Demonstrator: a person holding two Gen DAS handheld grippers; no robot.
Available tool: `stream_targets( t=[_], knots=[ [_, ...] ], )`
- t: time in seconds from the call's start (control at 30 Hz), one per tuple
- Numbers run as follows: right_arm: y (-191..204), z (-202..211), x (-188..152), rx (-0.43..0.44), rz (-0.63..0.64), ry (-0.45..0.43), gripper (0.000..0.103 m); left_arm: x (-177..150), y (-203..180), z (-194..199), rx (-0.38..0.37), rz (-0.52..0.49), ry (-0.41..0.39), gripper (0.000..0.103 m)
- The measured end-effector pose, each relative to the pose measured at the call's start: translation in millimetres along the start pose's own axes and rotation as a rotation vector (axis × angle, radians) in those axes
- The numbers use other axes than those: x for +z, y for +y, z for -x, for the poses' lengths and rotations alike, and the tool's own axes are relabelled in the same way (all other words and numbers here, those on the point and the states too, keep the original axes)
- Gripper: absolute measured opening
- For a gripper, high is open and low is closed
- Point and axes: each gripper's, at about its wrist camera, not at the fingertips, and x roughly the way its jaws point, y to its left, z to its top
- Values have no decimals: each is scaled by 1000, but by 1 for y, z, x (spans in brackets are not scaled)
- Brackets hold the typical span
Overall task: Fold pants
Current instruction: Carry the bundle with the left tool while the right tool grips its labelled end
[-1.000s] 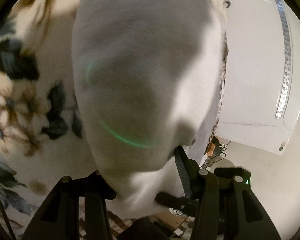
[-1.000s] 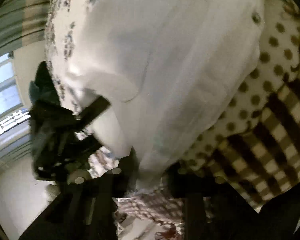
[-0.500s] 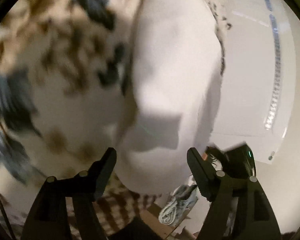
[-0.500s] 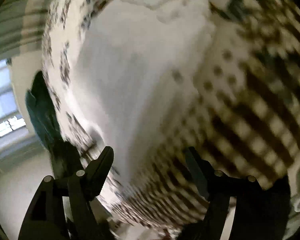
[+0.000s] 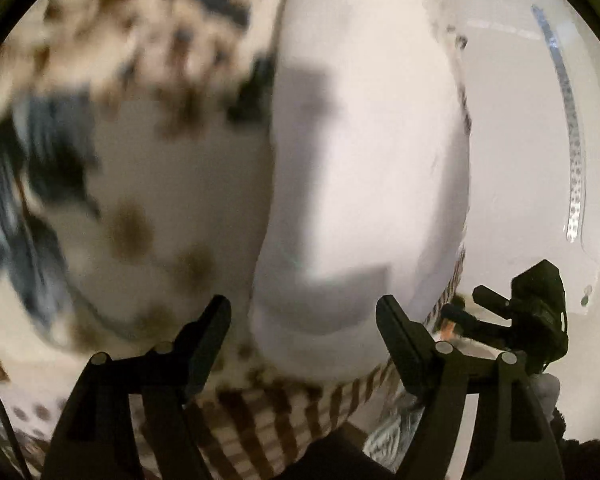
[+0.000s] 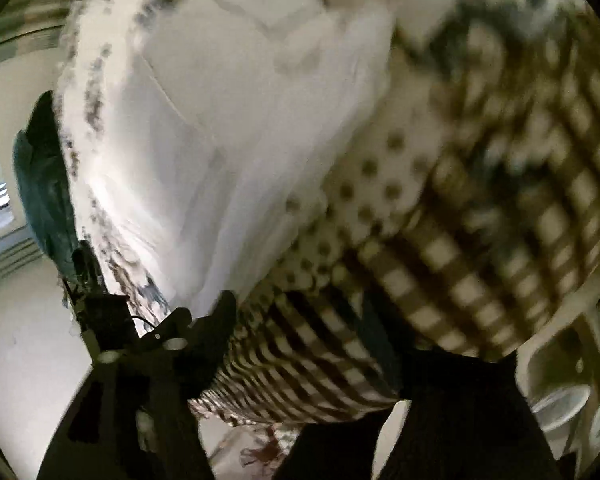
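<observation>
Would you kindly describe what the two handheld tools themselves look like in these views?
Both are matte black. The left tool has two tapered, angular fingers on flat linkage bars joined by round silver pivot pins, with a thin dark cable along the picture's left edge. The right tool has the same black build and silver pins, though its fingers are in shadow and blurred. No sleeves or printed markings show.

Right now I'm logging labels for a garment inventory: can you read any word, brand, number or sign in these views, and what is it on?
None can be read.
White pants: no tag or print shows; the view is motion-blurred.
Patterned bedcover: only dots, checks and floral shapes, no lettering.
Left gripper and right gripper: both open, no markings visible.
</observation>
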Motion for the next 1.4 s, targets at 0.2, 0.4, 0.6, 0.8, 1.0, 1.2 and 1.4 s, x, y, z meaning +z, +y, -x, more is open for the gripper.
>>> stream_targets(
  t=[0.2, 0.4, 0.6, 0.8, 1.0, 1.2, 1.4],
  knots=[
    [20, 29, 87, -17, 297, -61, 86, 35, -21, 19, 93, -28, -189, 95],
    [32, -25, 168, 82, 457, 130, 96, 44, -28, -24, 9, 53, -122, 98],
    [36, -60, 179, 349, 490, 389, 101, 51, -2, -32, -48, 96, -79, 99],
    [46, -87, 178, 269, 555, 402, 101, 60, -16, -23, -84, 77, -100, 53],
    [59, -68, 167, 250, 542, 312, 48, 41, -28, 7, -114, 55, -120, 41],
    [86, -18, 134, 289, 548, 266, 39, 21, -55, 58, -171, 35, -155, 41],
    [161, 25, 81, 331, 592, 251, 39, 9, -36, 145, -145, 34, -226, 41]
  ],
)
